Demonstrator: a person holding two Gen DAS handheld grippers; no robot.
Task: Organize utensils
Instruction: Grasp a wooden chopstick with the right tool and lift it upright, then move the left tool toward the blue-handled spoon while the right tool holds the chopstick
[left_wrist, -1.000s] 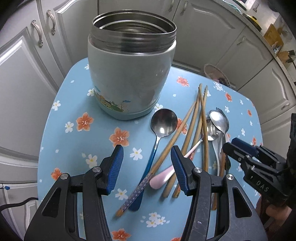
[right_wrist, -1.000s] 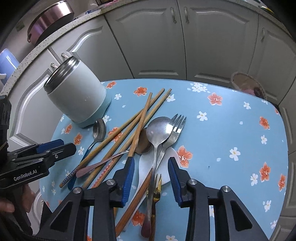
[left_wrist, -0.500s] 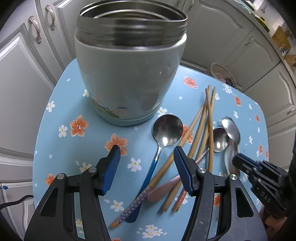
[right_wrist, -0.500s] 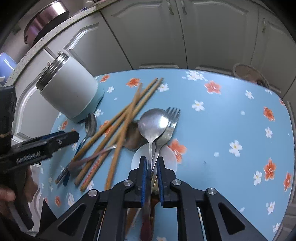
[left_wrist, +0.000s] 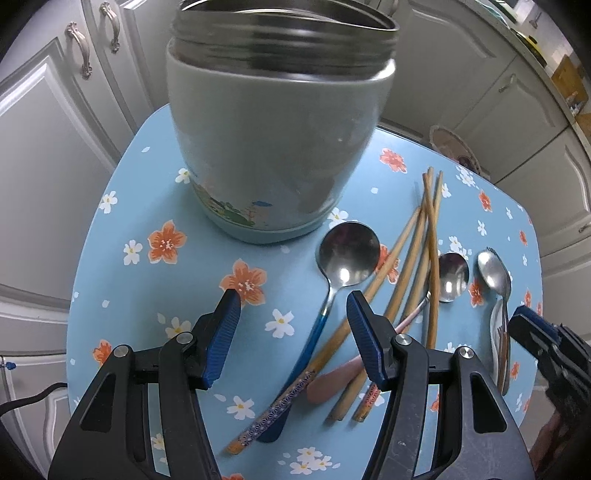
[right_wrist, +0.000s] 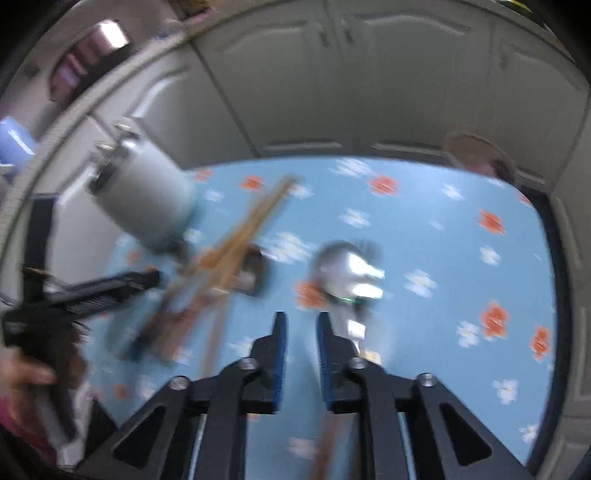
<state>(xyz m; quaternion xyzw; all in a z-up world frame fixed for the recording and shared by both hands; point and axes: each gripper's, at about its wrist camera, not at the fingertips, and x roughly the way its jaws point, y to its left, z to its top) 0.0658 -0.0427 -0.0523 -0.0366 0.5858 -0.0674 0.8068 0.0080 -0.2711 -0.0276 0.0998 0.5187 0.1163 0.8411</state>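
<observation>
A grey-green steel jar (left_wrist: 277, 147) stands open at the back of the blue flowered table (left_wrist: 147, 295). To its right lie a blue-handled spoon (left_wrist: 347, 254), several wooden chopsticks (left_wrist: 424, 240), a pink-handled spoon (left_wrist: 452, 271) and a silver spoon and fork (left_wrist: 495, 273). My left gripper (left_wrist: 293, 314) hangs open in front of the jar, nothing between its fingers. In the blurred right wrist view my right gripper (right_wrist: 301, 321) has its jaws opening, a narrow empty gap between them. The silver spoon and fork (right_wrist: 347, 266) lie just right of its right finger.
White cabinet doors (left_wrist: 55, 129) surround the small table on all sides. A round woven thing (left_wrist: 454, 144) lies on the floor behind it. A person's hand (right_wrist: 26, 380) holds the left gripper (right_wrist: 147, 278) at the table's left edge.
My right gripper closed on the silver spoon's handle, then parted its jaws and shifted left; the spoon now lies to its right. My left gripper opened wider and drew nearer the jar.
</observation>
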